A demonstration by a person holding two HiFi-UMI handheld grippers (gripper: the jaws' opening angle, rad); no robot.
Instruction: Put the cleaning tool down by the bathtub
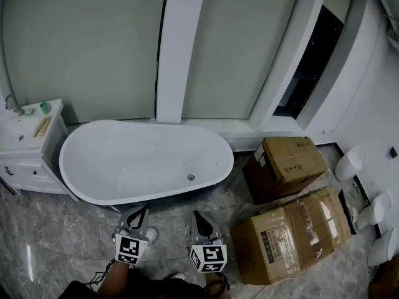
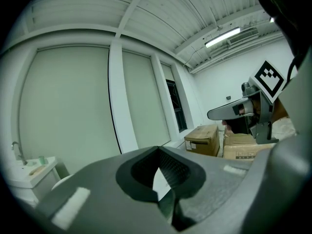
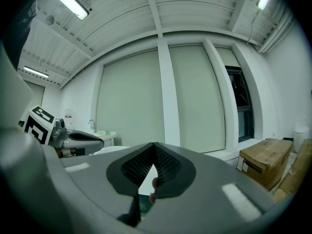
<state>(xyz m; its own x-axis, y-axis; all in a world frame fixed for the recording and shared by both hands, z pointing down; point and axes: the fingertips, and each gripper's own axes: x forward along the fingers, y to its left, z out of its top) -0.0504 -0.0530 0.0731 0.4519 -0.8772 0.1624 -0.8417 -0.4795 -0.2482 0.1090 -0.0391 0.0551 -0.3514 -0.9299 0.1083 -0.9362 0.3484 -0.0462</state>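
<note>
The white oval bathtub (image 1: 124, 161) stands against the back wall, just ahead of both grippers. No cleaning tool shows in any view. My left gripper (image 1: 144, 209) is held low near the tub's front rim, jaws closed tip to tip with nothing between them (image 2: 158, 148). My right gripper (image 1: 195, 215) sits beside it, also shut and empty (image 3: 154, 145). Each gripper view catches the other gripper off to the side: the right gripper (image 2: 239, 112) and the left gripper (image 3: 83, 140). Both point towards the wall of blinds.
A white vanity with a sink (image 1: 31, 136) stands left of the tub. Two cardboard boxes (image 1: 290, 164) (image 1: 293, 232) lie on the marble floor to the right. White fixtures (image 1: 349, 162) line the right wall. A white pillar (image 1: 177, 48) rises behind the tub.
</note>
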